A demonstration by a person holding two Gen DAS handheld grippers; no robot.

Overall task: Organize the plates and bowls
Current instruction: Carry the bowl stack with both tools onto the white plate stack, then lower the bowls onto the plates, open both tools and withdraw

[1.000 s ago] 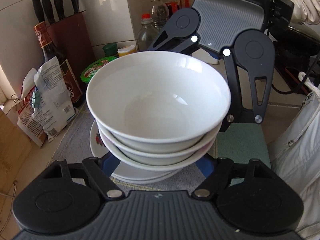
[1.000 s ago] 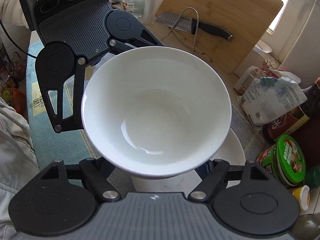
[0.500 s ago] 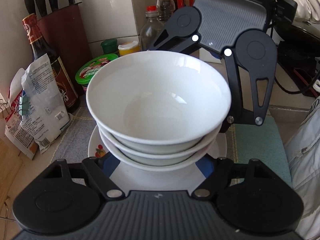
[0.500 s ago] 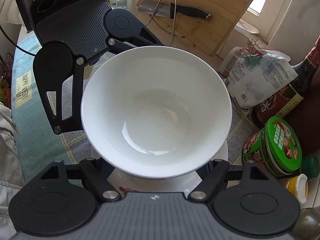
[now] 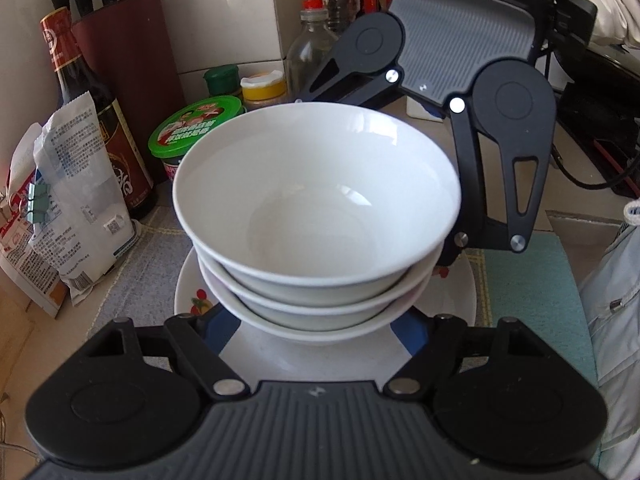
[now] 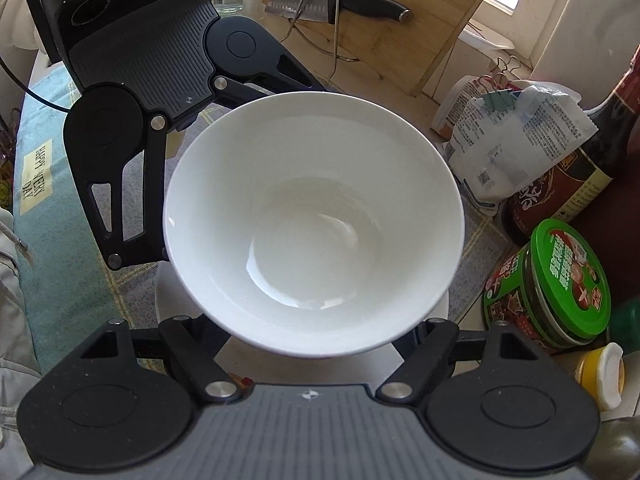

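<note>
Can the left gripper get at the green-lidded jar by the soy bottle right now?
Probably not. The left gripper is spread around the bowl stack over the plate, apparently carrying it, and the jar sits beyond the bowls, crowded by the soy bottle.

My left gripper [image 5: 316, 332] has its fingertips tucked under the bowls [image 5: 316, 200], so I cannot tell how the jaws stand; the same goes for my right gripper [image 6: 314, 336]; the bowls hide most of the plate [image 5: 320, 356], whose fruit print shows only at one edge; the knife [image 6: 340, 4] is partly behind a wire stand; the bottle [image 6: 580, 168] is cut off at the right edge.
</note>
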